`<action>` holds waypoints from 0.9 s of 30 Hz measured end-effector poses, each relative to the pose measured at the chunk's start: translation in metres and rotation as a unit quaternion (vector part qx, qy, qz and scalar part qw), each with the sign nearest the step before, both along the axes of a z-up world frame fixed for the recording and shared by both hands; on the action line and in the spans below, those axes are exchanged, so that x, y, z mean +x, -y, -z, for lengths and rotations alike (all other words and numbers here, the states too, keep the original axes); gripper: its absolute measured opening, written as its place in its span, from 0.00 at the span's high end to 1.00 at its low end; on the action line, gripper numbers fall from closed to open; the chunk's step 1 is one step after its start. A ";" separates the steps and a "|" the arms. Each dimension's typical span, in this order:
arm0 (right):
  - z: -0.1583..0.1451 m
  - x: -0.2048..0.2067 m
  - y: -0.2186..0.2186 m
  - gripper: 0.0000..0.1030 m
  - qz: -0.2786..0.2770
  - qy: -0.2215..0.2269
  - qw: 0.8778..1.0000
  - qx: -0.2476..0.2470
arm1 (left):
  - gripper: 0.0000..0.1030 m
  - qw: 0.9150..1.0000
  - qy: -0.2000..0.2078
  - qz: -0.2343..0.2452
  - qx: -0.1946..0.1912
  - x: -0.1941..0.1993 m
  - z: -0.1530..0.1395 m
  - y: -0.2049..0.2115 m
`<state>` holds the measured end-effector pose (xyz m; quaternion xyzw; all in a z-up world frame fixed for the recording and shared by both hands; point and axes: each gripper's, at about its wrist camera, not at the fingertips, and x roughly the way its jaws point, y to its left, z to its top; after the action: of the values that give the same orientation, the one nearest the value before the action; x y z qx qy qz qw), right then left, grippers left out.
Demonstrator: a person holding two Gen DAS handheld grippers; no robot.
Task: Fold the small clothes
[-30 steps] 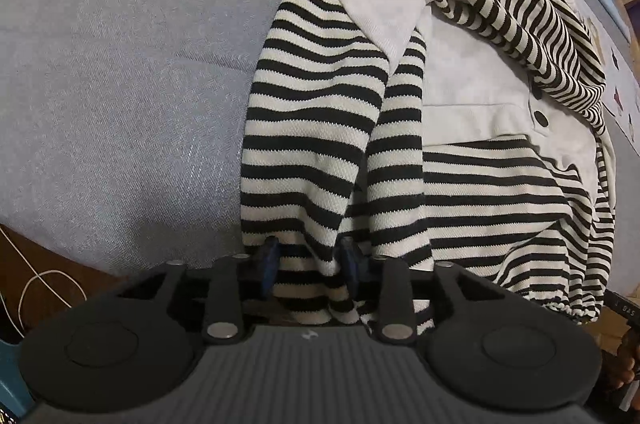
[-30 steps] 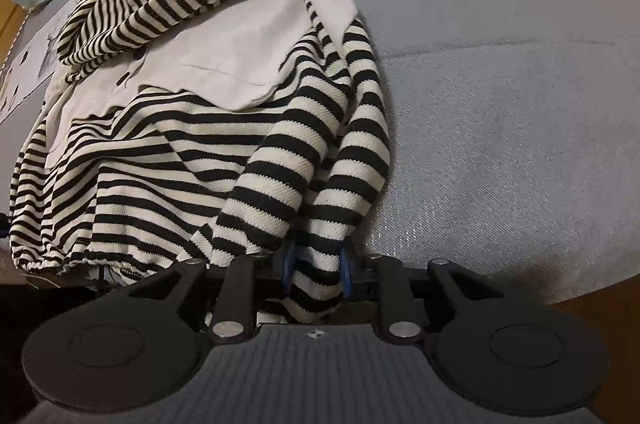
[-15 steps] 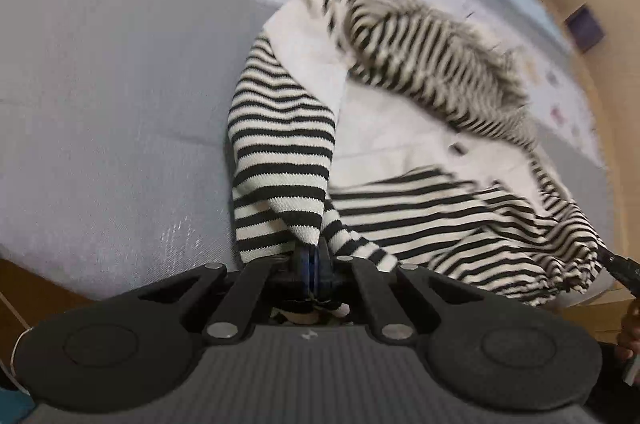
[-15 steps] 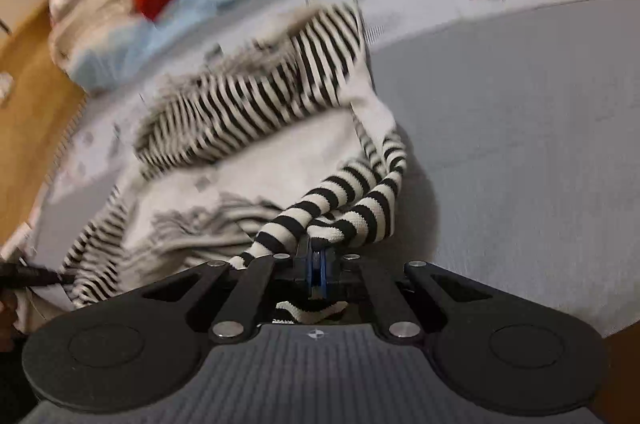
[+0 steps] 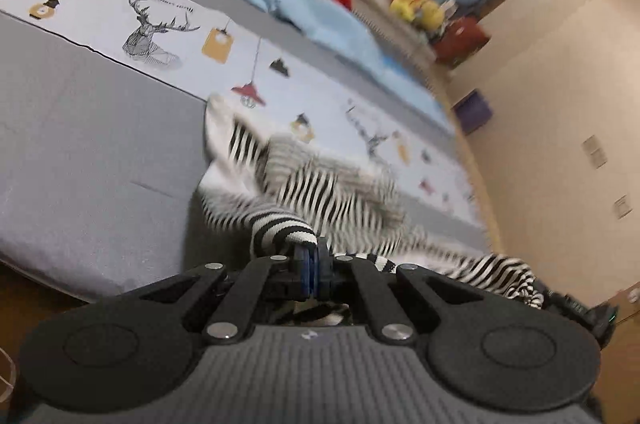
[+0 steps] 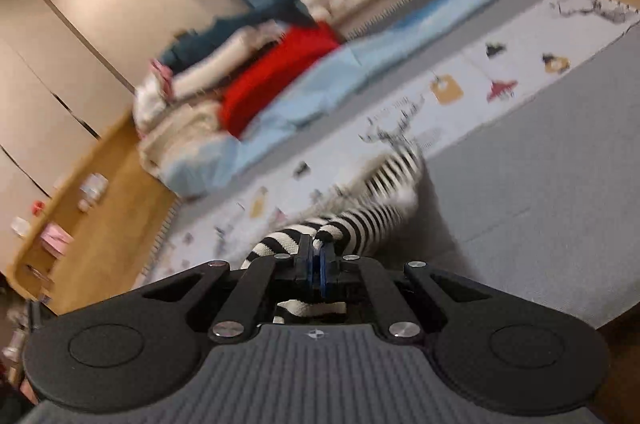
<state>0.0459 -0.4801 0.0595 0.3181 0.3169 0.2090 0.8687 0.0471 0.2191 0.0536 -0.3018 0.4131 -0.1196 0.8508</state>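
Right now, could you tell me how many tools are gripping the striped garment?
2. The left tool is shut on one part of the striped garment near the bed's edge, and the right tool is shut on another; exactly which parts is blurred.

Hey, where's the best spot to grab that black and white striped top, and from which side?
By its cuffs, from the near edge of the bed. On the striped top, both sleeve ends trail toward that edge as narrow tubes that fit between flat pads. The left tongs and right tongs are each shut on a cuff there, with the body hanging between them.
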 end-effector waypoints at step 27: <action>0.125 0.229 -0.062 0.89 0.112 -0.153 0.978 -0.088 | 0.52 0.987 -0.089 -0.124 -0.048 0.222 0.134 -0.025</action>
<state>0.2747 -0.4177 -0.0655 0.3018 0.4254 0.0308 0.8526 0.2693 0.2441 -0.0800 -0.4004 0.4403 -0.0056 0.8036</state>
